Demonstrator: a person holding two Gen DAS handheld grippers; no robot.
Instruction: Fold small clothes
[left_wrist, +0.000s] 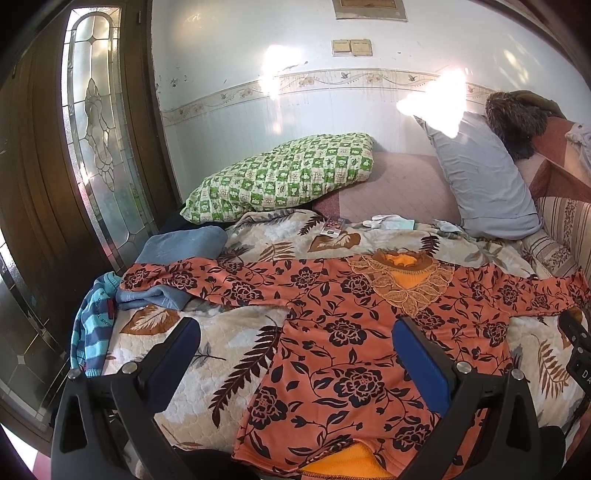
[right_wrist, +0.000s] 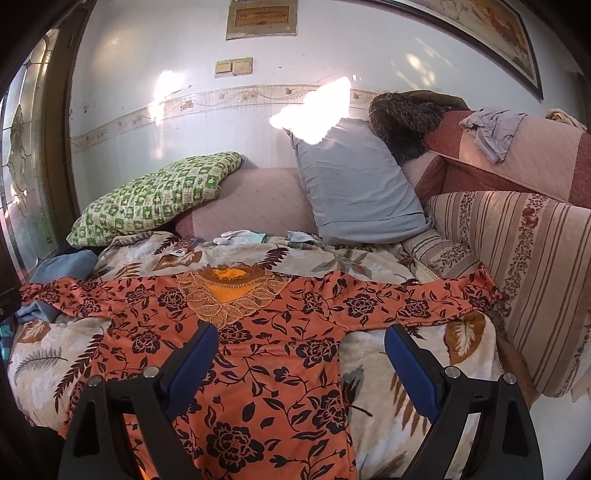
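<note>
An orange floral top (left_wrist: 332, 332) lies spread flat, sleeves out, on a leaf-patterned blanket (left_wrist: 229, 354), beneath the left gripper (left_wrist: 295, 354) and right gripper (right_wrist: 301, 365), both spread wide and empty

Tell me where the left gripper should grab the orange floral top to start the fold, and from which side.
Probably the cuff of the sleeve on that side of the orange floral top. It lies stretched out flat, its end draped over a blue cloth, so the edge is slightly raised. Bring the open left gripper in from the outer side, along the sleeve, and pinch the cuff.
</note>
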